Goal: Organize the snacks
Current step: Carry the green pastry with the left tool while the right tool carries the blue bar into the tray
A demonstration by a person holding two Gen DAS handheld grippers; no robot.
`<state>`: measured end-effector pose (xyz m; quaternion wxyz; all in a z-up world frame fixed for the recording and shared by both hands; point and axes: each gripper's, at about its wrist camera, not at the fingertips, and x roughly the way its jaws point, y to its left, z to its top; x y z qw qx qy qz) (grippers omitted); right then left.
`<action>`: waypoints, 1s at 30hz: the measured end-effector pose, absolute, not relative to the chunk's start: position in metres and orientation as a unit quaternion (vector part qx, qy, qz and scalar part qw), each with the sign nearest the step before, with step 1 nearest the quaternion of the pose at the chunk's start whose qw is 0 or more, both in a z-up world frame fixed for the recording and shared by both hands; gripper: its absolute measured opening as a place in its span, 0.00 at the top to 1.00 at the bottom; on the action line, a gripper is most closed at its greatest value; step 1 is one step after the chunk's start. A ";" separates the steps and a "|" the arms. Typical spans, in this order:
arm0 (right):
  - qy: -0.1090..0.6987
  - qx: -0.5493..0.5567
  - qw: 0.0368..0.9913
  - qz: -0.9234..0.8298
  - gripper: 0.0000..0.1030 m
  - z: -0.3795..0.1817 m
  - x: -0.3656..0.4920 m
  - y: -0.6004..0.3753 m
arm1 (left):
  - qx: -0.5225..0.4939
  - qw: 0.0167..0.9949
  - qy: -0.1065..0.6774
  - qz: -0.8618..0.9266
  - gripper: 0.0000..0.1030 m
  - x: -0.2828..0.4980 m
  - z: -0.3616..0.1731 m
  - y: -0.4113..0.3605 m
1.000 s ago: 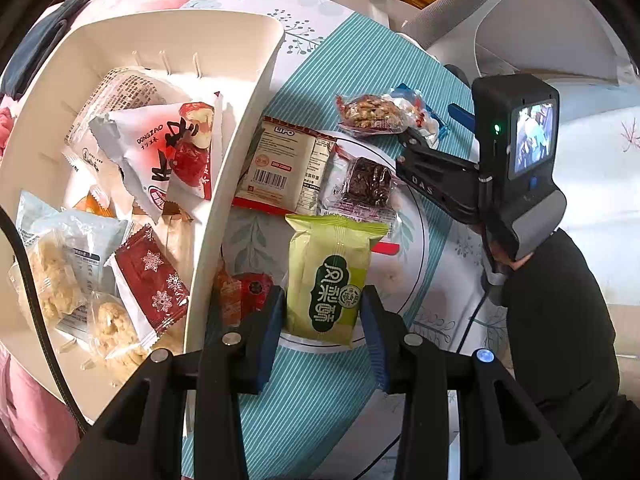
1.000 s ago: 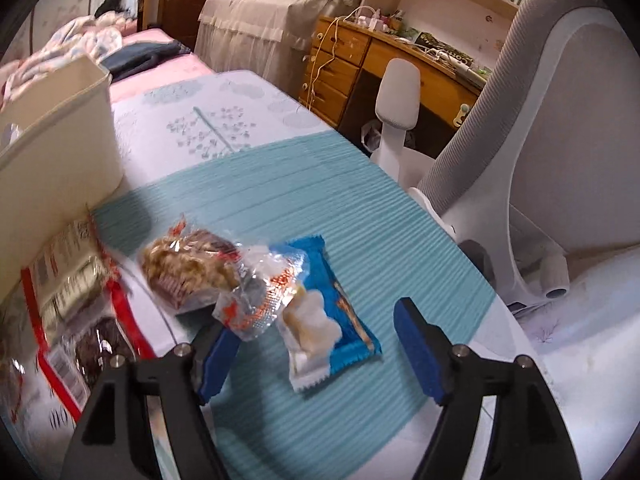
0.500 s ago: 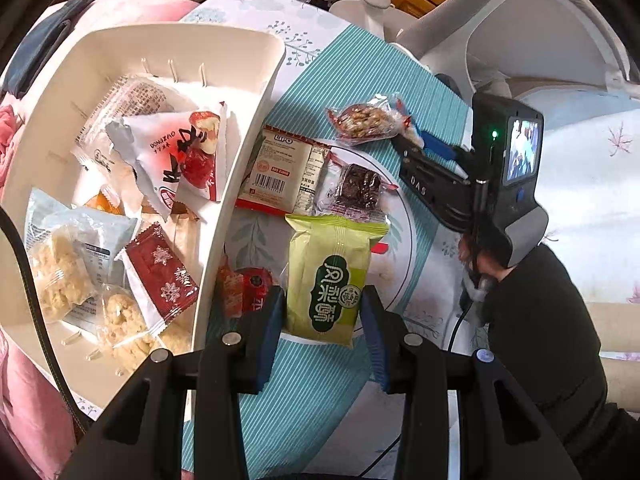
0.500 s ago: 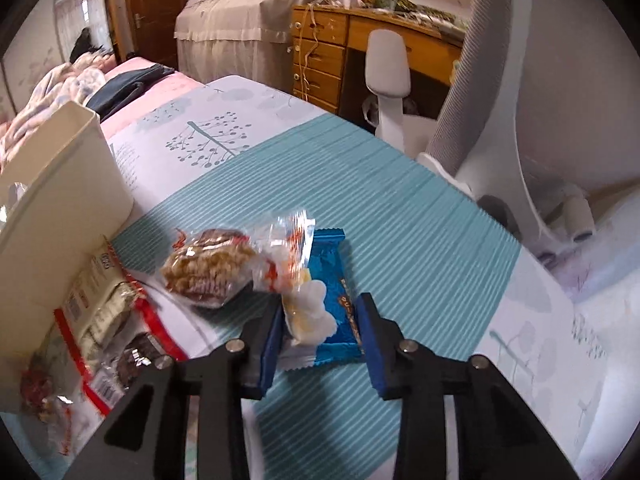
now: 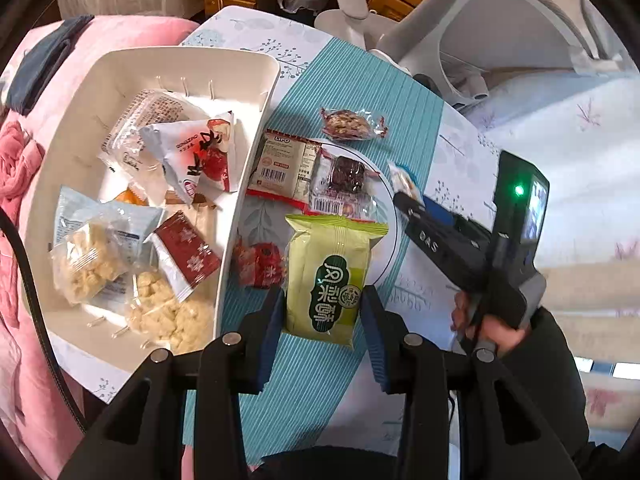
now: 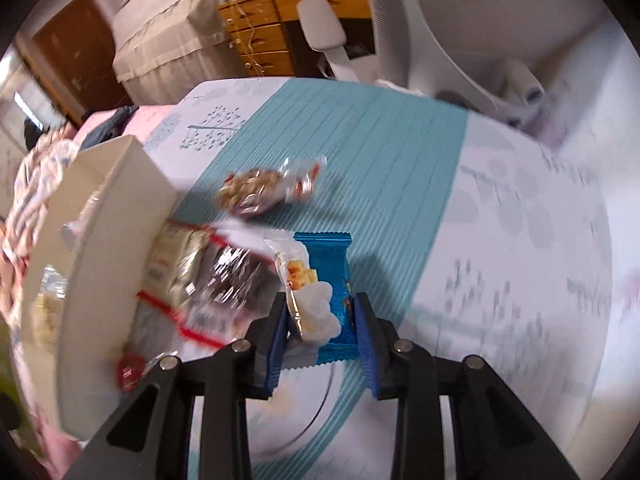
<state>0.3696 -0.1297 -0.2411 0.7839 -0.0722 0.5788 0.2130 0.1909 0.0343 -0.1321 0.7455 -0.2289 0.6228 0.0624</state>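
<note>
My left gripper (image 5: 323, 322) is shut on a green snack packet (image 5: 329, 276) and holds it above the table beside the white bin (image 5: 244, 184). The bin holds several snack packets. My right gripper (image 6: 322, 330) is shut on a blue snack packet (image 6: 334, 276) and holds it above the table; it also shows in the left wrist view (image 5: 406, 190). A nut bar in clear wrap (image 5: 352, 124) (image 6: 266, 188), a LIPO biscuit pack (image 5: 284, 166), a dark brownie pack (image 5: 346, 178) and a small red candy (image 5: 260, 266) lie on the table.
A teal striped runner (image 6: 384, 152) crosses the white patterned tablecloth (image 6: 520, 240). A grey office chair (image 5: 480, 52) stands behind the table. A pink blanket (image 5: 20, 168) lies left of the bin. A wooden dresser (image 6: 272, 36) is at the back.
My right gripper closed on the blue packet and lifted it toward the bin, away from the nut bar. My left gripper rose with the green packet still in it.
</note>
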 end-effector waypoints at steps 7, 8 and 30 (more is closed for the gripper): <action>0.611 -0.014 0.770 0.186 0.69 -0.225 0.323 -0.143 | -0.222 0.756 0.614 0.051 0.64 0.162 -0.120 0.036; 0.615 -0.009 0.767 0.182 0.69 -0.223 0.317 -0.144 | -0.221 0.759 0.611 0.047 0.64 0.159 -0.119 0.037; 0.665 0.090 0.734 0.110 0.69 -0.208 0.196 -0.079 | -0.129 0.819 0.557 -0.045 0.64 0.086 -0.102 0.129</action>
